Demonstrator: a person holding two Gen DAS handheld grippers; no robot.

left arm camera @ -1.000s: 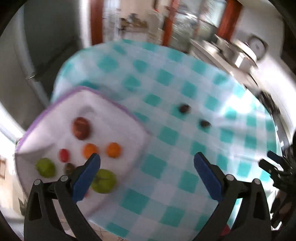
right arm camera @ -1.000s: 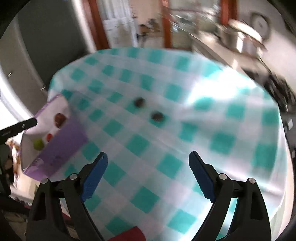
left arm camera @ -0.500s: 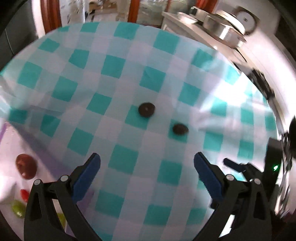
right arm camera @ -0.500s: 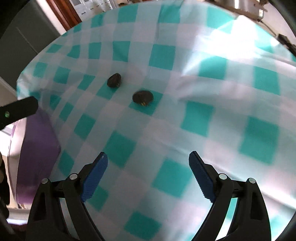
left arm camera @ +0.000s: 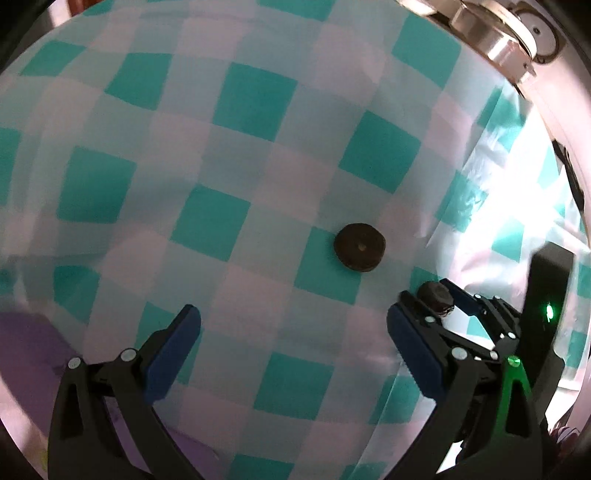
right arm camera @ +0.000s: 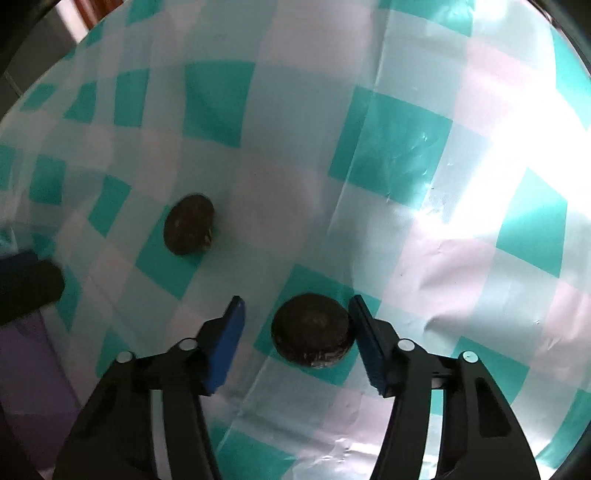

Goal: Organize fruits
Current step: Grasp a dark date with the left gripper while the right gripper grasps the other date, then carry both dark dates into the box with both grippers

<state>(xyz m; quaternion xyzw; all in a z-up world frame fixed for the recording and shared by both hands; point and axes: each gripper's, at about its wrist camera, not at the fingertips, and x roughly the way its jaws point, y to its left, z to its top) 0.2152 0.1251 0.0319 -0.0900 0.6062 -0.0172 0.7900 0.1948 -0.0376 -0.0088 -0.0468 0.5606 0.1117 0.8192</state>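
Observation:
Two dark brown round fruits lie on the teal-and-white checked tablecloth (right arm camera: 388,140). My right gripper (right arm camera: 297,328) is open, its jaws on either side of the nearer fruit (right arm camera: 312,330), the right pad close to it. The other fruit (right arm camera: 189,229) lies up and to the left. In the left wrist view my left gripper (left arm camera: 293,326) is open and empty above the cloth (left arm camera: 207,221), with the farther fruit (left arm camera: 360,247) ahead. The right gripper (left arm camera: 436,295) shows there around the other fruit (left arm camera: 435,297).
A purple-edged tray (left arm camera: 26,354) sits at the lower left of the left wrist view and shows in the right wrist view (right arm camera: 33,373). Metal pots (left arm camera: 498,33) stand beyond the table's far right edge. The left gripper's finger (right arm camera: 26,291) reaches in at the right wrist view's left edge.
Both grippers have moved down and forward toward the two dark fruits. The right gripper's jaws now straddle the nearer fruit and stand narrower. The tray with fruits has slid out of the left view.

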